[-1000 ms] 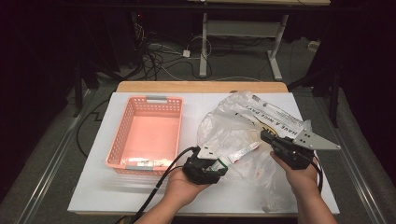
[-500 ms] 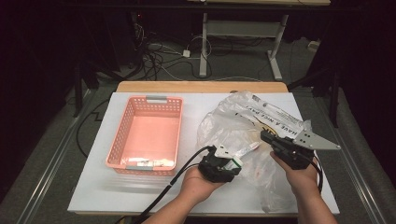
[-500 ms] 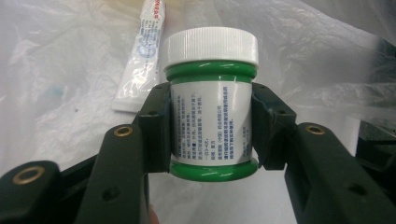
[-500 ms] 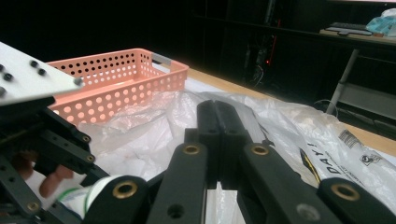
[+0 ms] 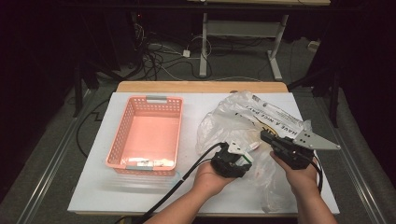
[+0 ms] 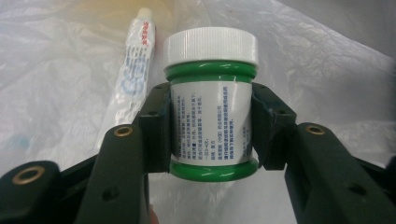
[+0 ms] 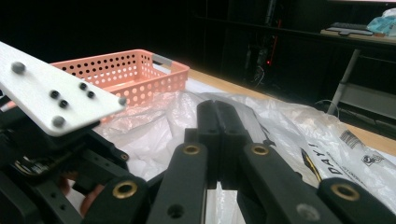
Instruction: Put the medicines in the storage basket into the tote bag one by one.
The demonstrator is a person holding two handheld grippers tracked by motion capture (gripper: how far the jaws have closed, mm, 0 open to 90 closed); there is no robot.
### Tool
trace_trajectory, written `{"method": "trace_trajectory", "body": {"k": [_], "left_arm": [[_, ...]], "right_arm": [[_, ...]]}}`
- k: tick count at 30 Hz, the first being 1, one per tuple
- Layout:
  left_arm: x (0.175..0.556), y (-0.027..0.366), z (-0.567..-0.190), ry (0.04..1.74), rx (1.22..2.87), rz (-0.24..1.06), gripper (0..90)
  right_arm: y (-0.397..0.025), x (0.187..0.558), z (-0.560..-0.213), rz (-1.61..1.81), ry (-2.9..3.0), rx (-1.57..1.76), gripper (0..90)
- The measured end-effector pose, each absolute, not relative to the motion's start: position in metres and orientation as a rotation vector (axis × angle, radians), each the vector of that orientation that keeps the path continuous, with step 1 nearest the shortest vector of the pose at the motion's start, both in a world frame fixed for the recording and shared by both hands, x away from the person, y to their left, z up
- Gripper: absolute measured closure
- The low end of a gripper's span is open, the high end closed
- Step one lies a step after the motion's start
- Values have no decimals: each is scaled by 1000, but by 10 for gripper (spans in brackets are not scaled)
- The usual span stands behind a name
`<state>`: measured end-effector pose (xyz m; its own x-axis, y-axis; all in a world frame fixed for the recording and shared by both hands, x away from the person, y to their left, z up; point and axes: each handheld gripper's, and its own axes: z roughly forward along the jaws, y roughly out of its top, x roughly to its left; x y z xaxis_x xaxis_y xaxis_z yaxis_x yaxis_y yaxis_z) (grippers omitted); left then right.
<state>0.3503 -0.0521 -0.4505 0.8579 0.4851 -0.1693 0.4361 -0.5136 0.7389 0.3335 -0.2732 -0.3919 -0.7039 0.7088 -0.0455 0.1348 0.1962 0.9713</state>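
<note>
Fingers [image 6: 154,126] clamped on jar [image 6: 211,107], squeezing its labelled middle below the white cap; tube [image 6: 135,70] at eleven o'clock on plastic bag [image 6: 56,84]. Probably light, rigid, slick; best gripped mid-body. Right gripper [image 7: 219,121] pinched shut, seemingly on bag film. High view: left gripper [image 5: 236,156] over bag, basket [image 5: 122,135] at nine o'clock.
</note>
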Motion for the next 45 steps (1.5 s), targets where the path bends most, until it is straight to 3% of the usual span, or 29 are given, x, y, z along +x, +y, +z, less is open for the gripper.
{"method": "trace_trajectory", "body": {"k": [27, 45], "left_arm": [[376, -112, -471, 630, 2103, 135, 540], [381, -125, -476, 662, 2173, 147, 537]], "right_arm": [[-281, 336, -393, 1536, 1966, 816, 900], [-282, 336, -392, 1540, 1961, 817, 900]]}}
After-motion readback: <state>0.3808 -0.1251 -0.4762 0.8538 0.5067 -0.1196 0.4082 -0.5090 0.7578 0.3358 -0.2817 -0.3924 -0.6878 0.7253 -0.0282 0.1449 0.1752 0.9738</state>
